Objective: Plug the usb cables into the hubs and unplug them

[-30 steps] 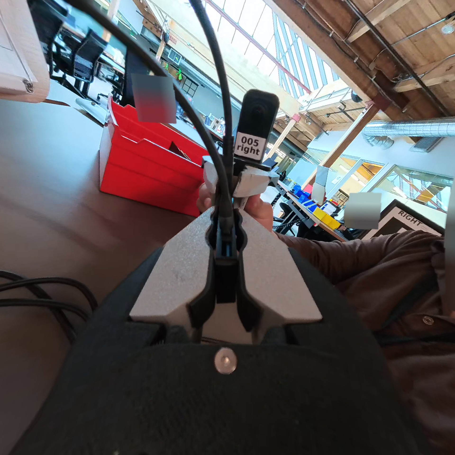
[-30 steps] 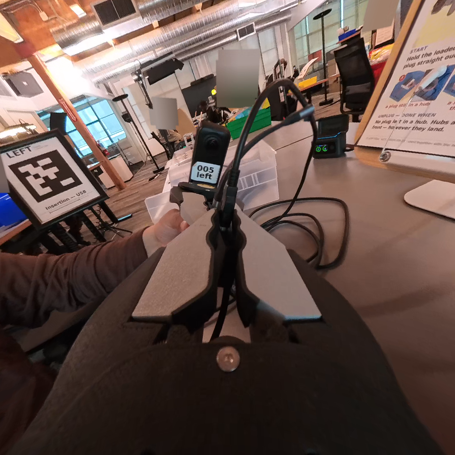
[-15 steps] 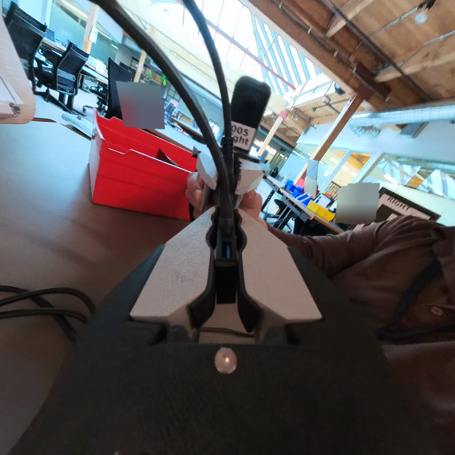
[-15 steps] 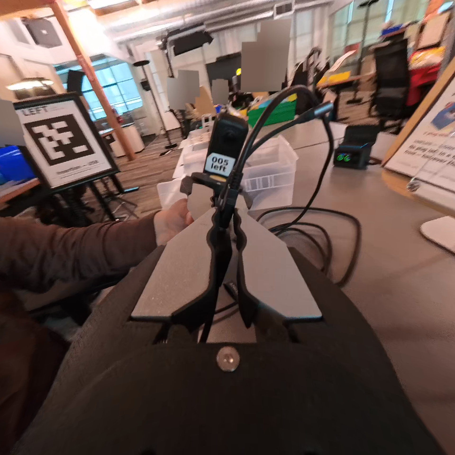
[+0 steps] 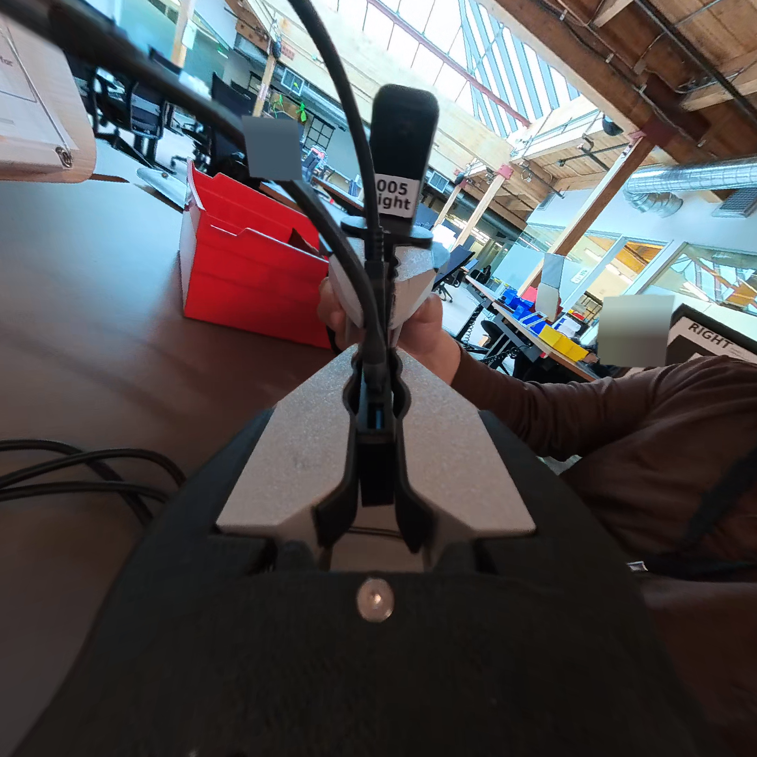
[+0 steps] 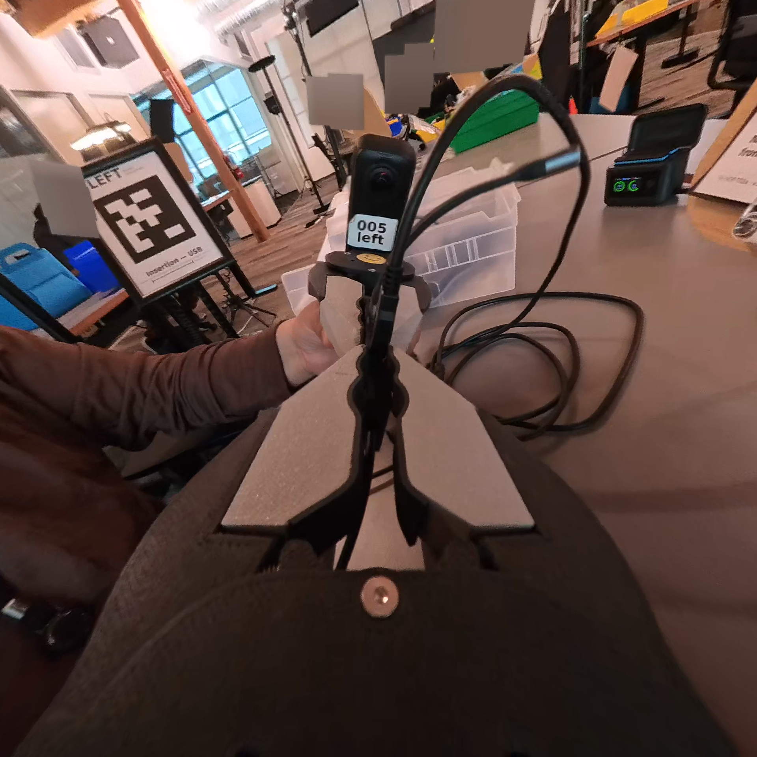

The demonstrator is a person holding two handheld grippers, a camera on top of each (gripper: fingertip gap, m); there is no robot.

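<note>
The left gripper (image 5: 375, 368), its grainy grey wedge fingers (image 5: 303, 463) closed, clamps a slim black hub (image 5: 373, 463) with a blue port. The right gripper (image 6: 377, 364) faces it tip to tip, pinching a black plug (image 6: 383, 323). Smooth cable (image 6: 561, 348) coils beyond; a red box (image 5: 250, 274) sits farther left.

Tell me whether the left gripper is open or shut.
Shut: the left gripper has its grey fingers clamped on the slim black USB hub, no gap beside it.
</note>
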